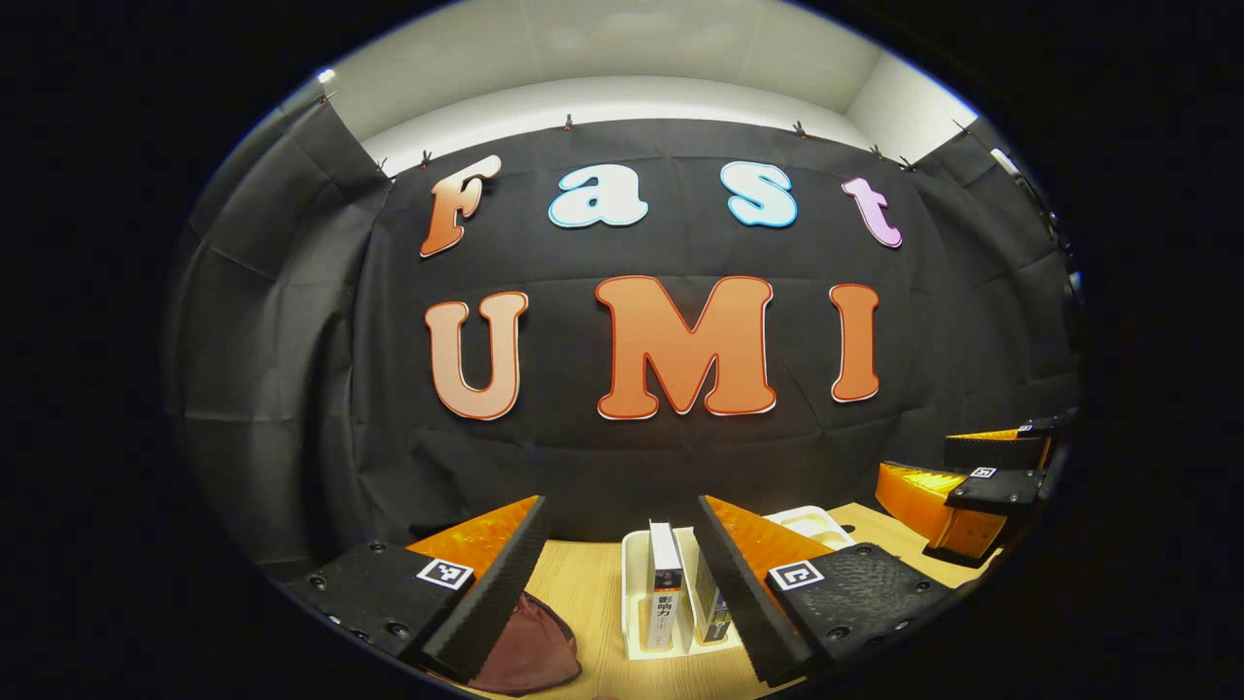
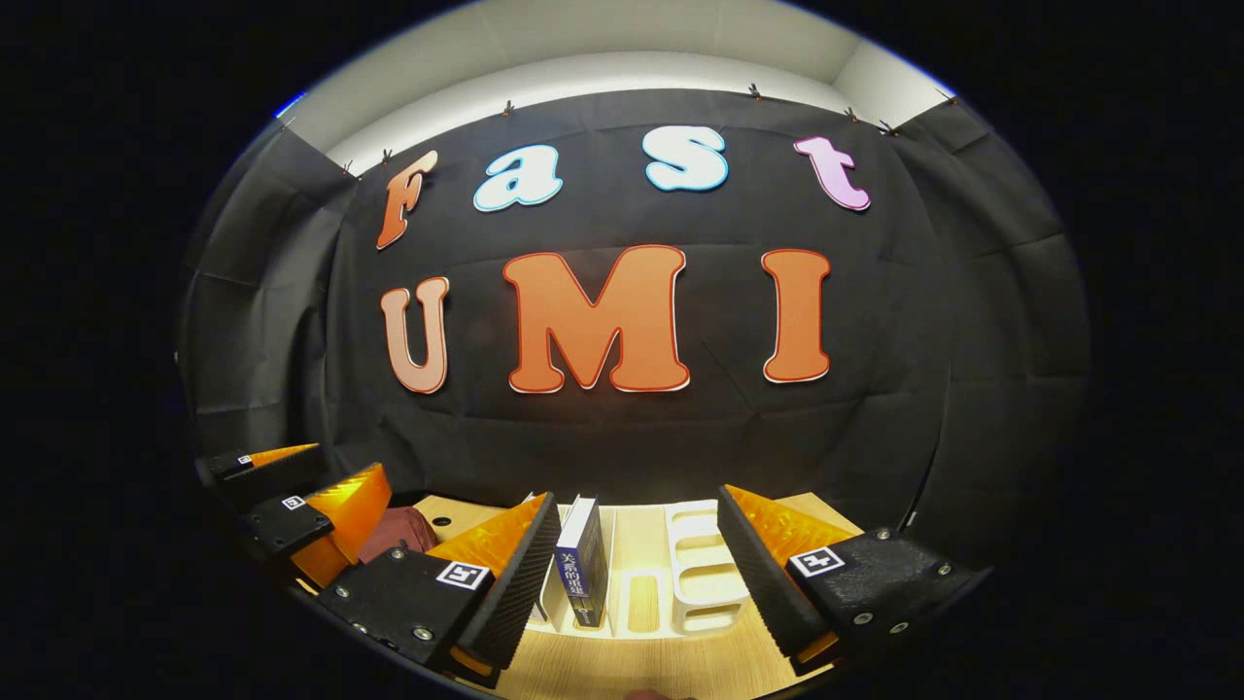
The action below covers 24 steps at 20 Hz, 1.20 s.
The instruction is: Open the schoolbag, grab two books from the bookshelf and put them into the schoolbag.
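While both grippers hang above the wooden table (image 1: 583, 593), neither 1 is holding anything. From the left gripper view, the left gripper (image 1: 622, 593) has its 2 fingers spread wide, and between them sits the white bookshelf (image 1: 634, 583), a slotted rack standing on the table near the black cloth wall. There's a white-spined book (image 1: 665, 598) upright in it, with a second book (image 1: 709, 608) just beside it, partly hidden behind the right-hand finger so I can't make out much of it. Down by the left-hand finger, a maroon schoolbag (image 1: 530, 647) lies on the table, mostly tucked behind that finger, and I can't tell if it's open or zipped. Off at the right edge of that same view you can see the right gripper (image 1: 982, 486), orange and black, out past the end of the rack. Switching to the right gripper view, the right gripper (image 2: 637, 588) is spread wide too, nothing between the fingers but air. Same bookshelf (image 2: 705, 569) sits ahead of it, with a dark blue book (image 2: 581, 564) standing upright in a slot close to the left-hand finger, and the slots to the right of it look bare. Over at the left edge the left gripper (image 2: 292, 510) shows up, and the maroon schoolbag (image 2: 398, 530) peeks out on the table just behind it.
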Available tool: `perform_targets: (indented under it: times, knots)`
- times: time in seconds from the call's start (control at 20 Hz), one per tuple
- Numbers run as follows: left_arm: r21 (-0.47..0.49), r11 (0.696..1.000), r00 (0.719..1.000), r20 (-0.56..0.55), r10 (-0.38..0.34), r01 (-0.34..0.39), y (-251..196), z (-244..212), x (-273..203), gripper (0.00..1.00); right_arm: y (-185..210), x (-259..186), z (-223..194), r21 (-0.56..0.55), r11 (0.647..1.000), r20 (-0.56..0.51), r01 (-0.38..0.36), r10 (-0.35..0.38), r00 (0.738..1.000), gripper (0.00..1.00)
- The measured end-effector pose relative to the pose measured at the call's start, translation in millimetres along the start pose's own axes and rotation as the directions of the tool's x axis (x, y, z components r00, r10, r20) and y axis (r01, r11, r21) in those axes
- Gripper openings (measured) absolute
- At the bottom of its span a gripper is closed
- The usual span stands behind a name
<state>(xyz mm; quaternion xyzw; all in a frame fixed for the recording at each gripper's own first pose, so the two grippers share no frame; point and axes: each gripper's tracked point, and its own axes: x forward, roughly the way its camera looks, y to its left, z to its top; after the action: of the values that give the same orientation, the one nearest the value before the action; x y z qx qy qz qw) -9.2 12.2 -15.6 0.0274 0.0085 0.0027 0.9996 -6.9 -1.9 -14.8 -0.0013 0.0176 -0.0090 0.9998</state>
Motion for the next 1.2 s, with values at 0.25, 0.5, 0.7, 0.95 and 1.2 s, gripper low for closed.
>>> perform_targets:
  times: [0.25, 0.5, 0.7, 0.95, 1.2]
  knots:
    - [0.12, 0.993, 0.998, -0.061, 0.015, -0.008, 18, -34, 0, 0.94, -3, 2, -5, -0.004, 1.0, -0.012, 0.006, -0.006, 1.0, 0.96]
    - [0.308, 0.951, 0.983, -0.176, 0.059, -0.002, 49, -98, -3, 0.96, -9, 4, -16, -0.007, 1.0, -0.04, 0.018, -0.018, 0.999, 0.96]
    - [0.414, 0.91, 0.957, -0.274, 0.095, 0.028, 69, -153, -10, 0.96, -14, 6, -25, -0.01, 1.0, -0.064, 0.028, -0.028, 0.998, 0.96]
    - [0.546, 0.83, 0.916, -0.38, 0.129, 0.11, 86, -218, -20, 0.95, -20, 7, -33, -0.016, 0.999, -0.082, 0.039, -0.04, 0.996, 0.96]
    - [0.585, 0.785, 0.85, -0.504, 0.154, 0.205, 91, -279, -41, 0.95, -27, 6, -40, -0.02, 0.998, -0.096, 0.054, -0.055, 0.994, 0.96]
